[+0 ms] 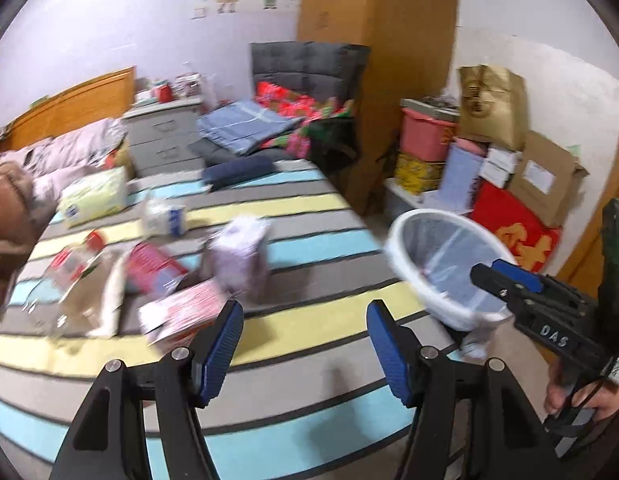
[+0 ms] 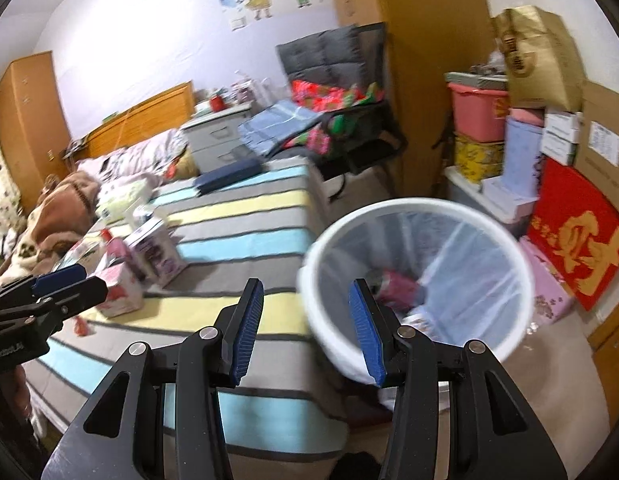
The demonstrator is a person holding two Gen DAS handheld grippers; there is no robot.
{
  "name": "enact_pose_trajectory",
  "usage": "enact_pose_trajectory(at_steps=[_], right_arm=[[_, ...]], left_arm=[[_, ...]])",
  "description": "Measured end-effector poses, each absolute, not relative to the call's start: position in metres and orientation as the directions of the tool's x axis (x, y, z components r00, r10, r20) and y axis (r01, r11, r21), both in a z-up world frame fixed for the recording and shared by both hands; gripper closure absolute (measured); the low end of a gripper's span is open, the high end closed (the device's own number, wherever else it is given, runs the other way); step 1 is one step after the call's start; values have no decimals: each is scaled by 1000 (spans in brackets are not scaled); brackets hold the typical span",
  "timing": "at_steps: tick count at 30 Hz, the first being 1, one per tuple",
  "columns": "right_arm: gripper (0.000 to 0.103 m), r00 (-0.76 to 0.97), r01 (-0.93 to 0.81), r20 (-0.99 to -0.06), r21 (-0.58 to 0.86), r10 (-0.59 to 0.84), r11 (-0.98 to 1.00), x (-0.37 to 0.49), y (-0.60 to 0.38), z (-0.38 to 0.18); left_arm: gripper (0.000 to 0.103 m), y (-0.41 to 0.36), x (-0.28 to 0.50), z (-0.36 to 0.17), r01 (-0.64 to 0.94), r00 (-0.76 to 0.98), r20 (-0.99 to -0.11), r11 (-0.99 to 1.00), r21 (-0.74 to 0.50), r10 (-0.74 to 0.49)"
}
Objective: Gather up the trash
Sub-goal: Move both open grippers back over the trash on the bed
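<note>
My left gripper (image 1: pixel 303 336) is wide open and holds nothing. The trash boxes (image 1: pixel 181 312) lie on the striped bed (image 1: pixel 309 400), just left of it. My right gripper (image 2: pixel 305 320) is also wide open, beside the white bin (image 2: pixel 413 280), which stands by the bed.

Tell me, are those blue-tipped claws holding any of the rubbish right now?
No. The left gripper and the right gripper are both open, with nothing between their pads. Trash already lies in the white bin; more boxes sit on the bed.
</note>
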State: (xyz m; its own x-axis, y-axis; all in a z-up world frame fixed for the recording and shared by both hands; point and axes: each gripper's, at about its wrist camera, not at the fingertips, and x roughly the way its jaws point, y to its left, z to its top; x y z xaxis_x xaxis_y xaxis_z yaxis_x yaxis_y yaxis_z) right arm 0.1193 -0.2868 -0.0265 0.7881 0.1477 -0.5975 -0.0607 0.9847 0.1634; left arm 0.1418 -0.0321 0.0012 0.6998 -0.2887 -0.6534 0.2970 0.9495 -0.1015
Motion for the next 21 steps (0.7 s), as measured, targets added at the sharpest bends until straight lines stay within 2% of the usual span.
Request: enact_pose_trajectory(at_steps=[11,18,21], right_arm=[[57,739,-197,-618,181,267,964,123,-227,-35],[57,717,-246,-626,184,306,952,128,-201,-38],[57,707,-265,-630,185,321,946,129,-190,-40]], left_arm=[[38,65,131,-29,73,701,-704,993,-90,-115],[37,99,130,-48,8,684,-726,996,-84,-67],[35,108,139,-59,9,656,-750,993,-114,-92]])
